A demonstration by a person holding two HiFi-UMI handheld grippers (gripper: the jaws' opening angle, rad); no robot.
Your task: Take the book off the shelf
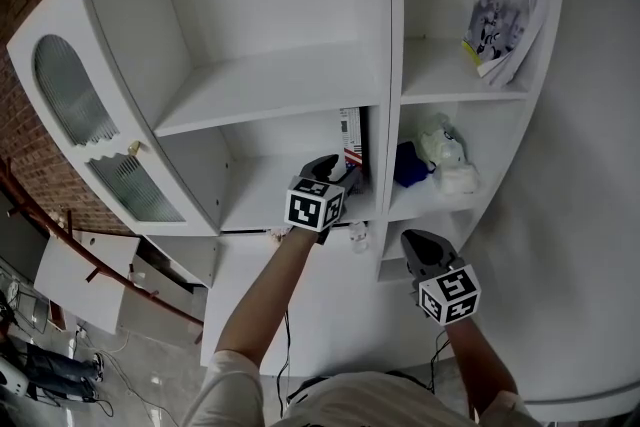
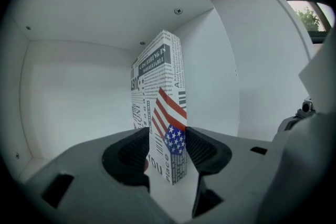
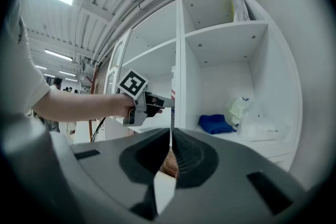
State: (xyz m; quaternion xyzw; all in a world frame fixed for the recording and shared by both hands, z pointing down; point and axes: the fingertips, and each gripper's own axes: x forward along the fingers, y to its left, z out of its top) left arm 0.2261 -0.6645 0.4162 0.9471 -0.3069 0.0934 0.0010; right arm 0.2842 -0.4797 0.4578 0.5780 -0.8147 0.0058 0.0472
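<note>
A tall narrow book (image 2: 160, 97), printed with black text and a stars-and-stripes flag, stands upright against the right wall of a white shelf compartment (image 2: 79, 86). My left gripper (image 2: 167, 147) has one pad on each side of the spine near its lower end and both press on it. In the head view the book (image 1: 350, 130) stands in the lower middle compartment with the left gripper (image 1: 340, 175) reaching in to it. My right gripper (image 1: 420, 245) hangs lower and to the right, outside the shelf. Its jaws (image 3: 171, 152) are closed together with nothing between them.
The compartment to the right holds a blue cloth (image 1: 410, 165) and a white plastic bag (image 1: 445, 155). Booklets (image 1: 503, 5) lean in the upper right compartment. A glass-panelled cabinet door (image 1: 90, 125) stands open at the left. A brick wall lies beyond it.
</note>
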